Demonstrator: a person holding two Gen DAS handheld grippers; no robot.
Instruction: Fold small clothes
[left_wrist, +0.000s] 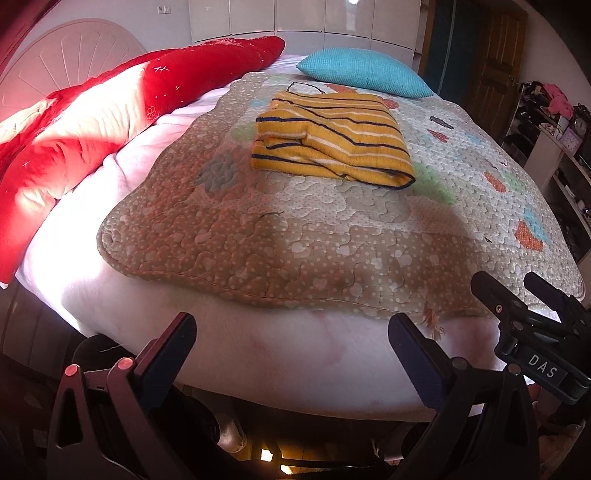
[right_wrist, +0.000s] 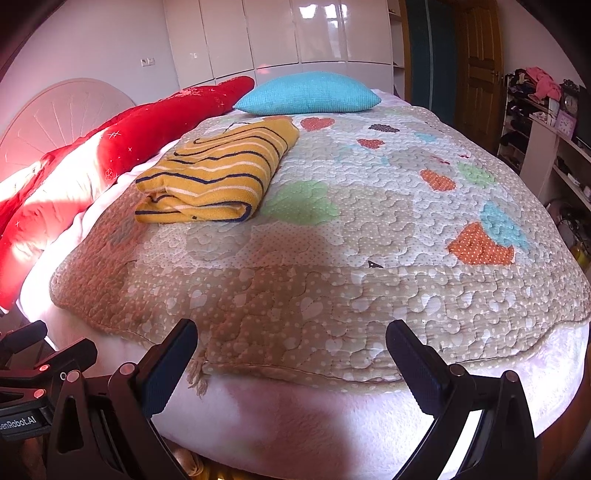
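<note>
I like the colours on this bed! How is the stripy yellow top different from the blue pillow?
The stripy yellow top has dark and white stripes; the blue pillow is one plain colour. The top is folded into a flat stack; the pillow is puffy. The top lies nearer the camera, in the middle of the quilt; the pillow sits at the bed's far edge. Both are soft and rest on the bed, untouched.

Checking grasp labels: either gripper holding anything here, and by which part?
Nothing held. The left gripper and the right gripper both have jaws open and empty at the bed's near edge; the folded striped garment lies untouched on the quilt.
</note>
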